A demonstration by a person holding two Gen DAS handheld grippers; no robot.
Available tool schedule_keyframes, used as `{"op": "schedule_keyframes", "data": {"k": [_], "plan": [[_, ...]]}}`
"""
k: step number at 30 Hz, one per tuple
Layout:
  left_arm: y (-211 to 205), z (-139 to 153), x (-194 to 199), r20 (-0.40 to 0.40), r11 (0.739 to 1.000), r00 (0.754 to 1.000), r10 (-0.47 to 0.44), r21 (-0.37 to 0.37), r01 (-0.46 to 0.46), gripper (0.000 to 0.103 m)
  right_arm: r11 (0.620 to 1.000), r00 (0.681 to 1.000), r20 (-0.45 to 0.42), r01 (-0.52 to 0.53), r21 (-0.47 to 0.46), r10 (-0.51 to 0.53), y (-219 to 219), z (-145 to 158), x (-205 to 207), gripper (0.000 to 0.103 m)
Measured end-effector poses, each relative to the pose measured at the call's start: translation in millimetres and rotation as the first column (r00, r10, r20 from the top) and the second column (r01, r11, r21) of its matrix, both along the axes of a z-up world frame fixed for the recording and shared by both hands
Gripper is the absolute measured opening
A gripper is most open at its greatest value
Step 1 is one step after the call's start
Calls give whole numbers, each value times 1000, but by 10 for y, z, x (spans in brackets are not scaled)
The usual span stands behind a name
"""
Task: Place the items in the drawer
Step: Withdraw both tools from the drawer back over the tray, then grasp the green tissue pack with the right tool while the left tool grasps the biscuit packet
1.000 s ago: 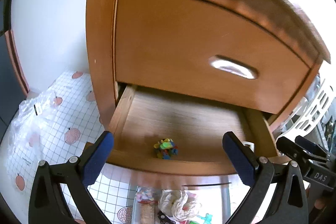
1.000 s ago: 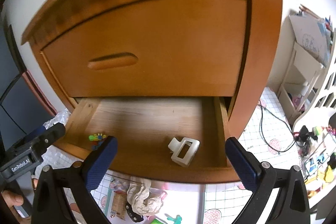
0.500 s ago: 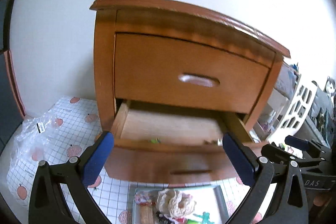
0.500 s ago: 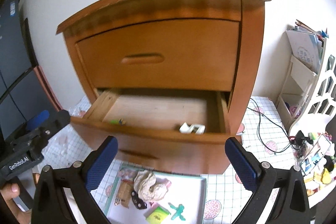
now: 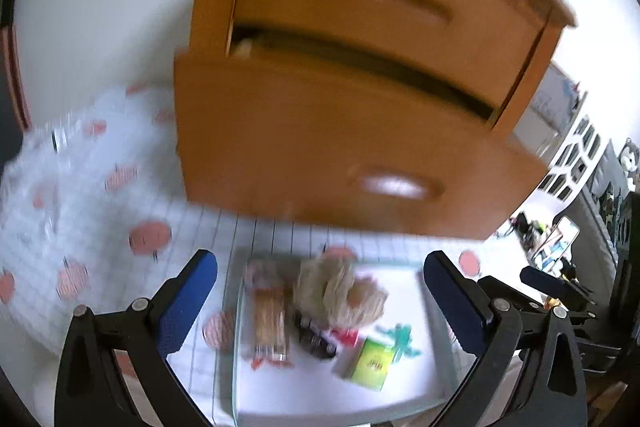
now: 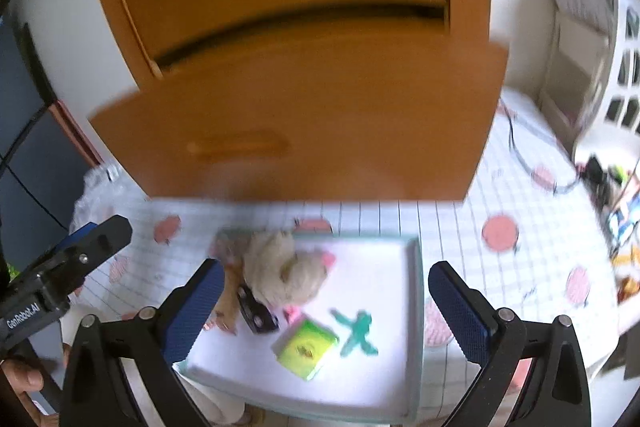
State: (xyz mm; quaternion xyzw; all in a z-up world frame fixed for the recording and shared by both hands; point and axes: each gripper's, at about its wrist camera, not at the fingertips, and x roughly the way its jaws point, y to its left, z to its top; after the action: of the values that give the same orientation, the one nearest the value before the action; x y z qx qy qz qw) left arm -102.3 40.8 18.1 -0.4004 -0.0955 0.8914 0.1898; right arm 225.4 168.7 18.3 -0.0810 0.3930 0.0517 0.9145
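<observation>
A wooden nightstand stands ahead with its lower drawer (image 5: 320,151) (image 6: 304,123) pulled out; its inside is hidden from this low angle. Below it lies a white tray (image 5: 320,387) (image 6: 380,279) holding a cream fluffy scrunchie (image 5: 340,291) (image 6: 284,271), a yellow-green box (image 5: 370,361) (image 6: 306,347), a green figure (image 5: 400,339) (image 6: 356,333), a dark clip (image 5: 314,339) (image 6: 256,311) and a tan comb-like piece (image 5: 270,319). My left gripper (image 5: 320,295) and right gripper (image 6: 326,297) both hover open above the tray, holding nothing. Both views are motion-blurred.
A gridded mat with red apple prints (image 5: 148,235) (image 6: 500,231) covers the floor. A crumpled clear plastic bag (image 5: 44,167) lies at the left. White shelving (image 6: 580,39) and a black cable (image 6: 528,155) are at the right. A hand (image 6: 24,383) grips the left tool.
Both grippers have pulled back and tilted down from the drawer toward the tray. The drawer's inside, with the colourful toy and white clip, has dropped out of sight.
</observation>
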Motion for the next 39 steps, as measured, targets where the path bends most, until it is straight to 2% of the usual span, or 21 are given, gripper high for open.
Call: {"op": "schedule_keyframes", "data": {"k": [6,14,22,26,32,34,35,39], "plan": [[14,-582,2,122,999,992,19,-32,-15,103,998,994,-96,60,5,-59,-160,-498,46,103],[9,-1094,-32,237,998,971,35,-58,-22,103,992,972,-203,125,16,-119,-296,-996,79,103],[63,-1336,-69,272,996,962,25,-88,-1,102,988,945,-298,151,24,-137,-267,-1364,93,103],[109,-1362,-98,267,995,964,4,-99,23,98,987,936,-326,154,39,-133,-245,-1486,97,103],[170,-1394,-153,262,993,965,-16,-106,45,95,988,934,-338,146,59,-117,-173,-1539,89,94],[179,-1394,-168,259,993,966,-19,-110,49,87,988,934,-339,140,59,-112,-136,-1549,84,89],[182,-1399,-180,263,992,965,-20,-113,51,79,989,934,-339,137,59,-109,-123,-1554,85,86],[152,-1432,-238,275,994,961,-18,-100,47,73,989,935,-339,135,67,-104,-74,-1553,84,79]]}}
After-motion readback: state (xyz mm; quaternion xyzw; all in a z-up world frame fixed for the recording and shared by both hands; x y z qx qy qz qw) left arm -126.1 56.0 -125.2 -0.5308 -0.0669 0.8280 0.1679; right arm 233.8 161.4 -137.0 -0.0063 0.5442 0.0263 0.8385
